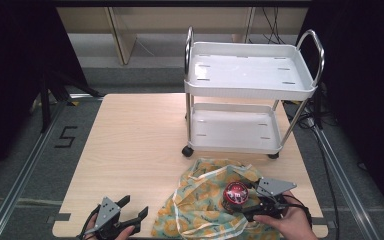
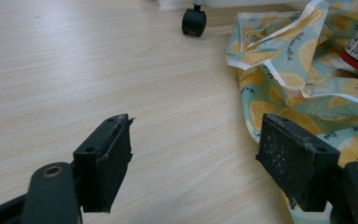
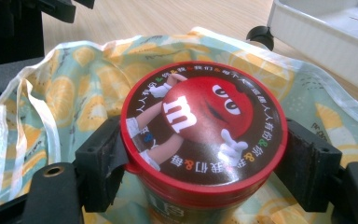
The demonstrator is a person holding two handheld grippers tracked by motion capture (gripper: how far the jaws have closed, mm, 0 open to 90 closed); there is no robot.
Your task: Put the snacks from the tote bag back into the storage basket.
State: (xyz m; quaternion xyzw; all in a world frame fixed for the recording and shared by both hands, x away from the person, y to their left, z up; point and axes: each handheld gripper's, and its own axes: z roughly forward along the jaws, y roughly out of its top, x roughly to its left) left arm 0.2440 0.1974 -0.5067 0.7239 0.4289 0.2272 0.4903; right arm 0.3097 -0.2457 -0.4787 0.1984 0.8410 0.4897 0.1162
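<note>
Clamped by the right tool [image 3: 200,161] at its sides, the round red-lidded candy tub [image 3: 204,140] is held upright over the yellow lemon-print cloth bag [image 1: 205,200] on the worktop [image 1: 130,150], while the left tool [image 2: 200,158] is kept apart beside the bag, presumably for steadying it.

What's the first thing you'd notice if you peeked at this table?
The red-lidded candy tub with a cartoon face on top stands out most, clamped between the jaws of the right gripper at the near right of the table. Under it lies a lemon-print cloth. Behind, a white two-shelf cart stands on the wooden table, while the left gripper waits open over bare wood.
</note>
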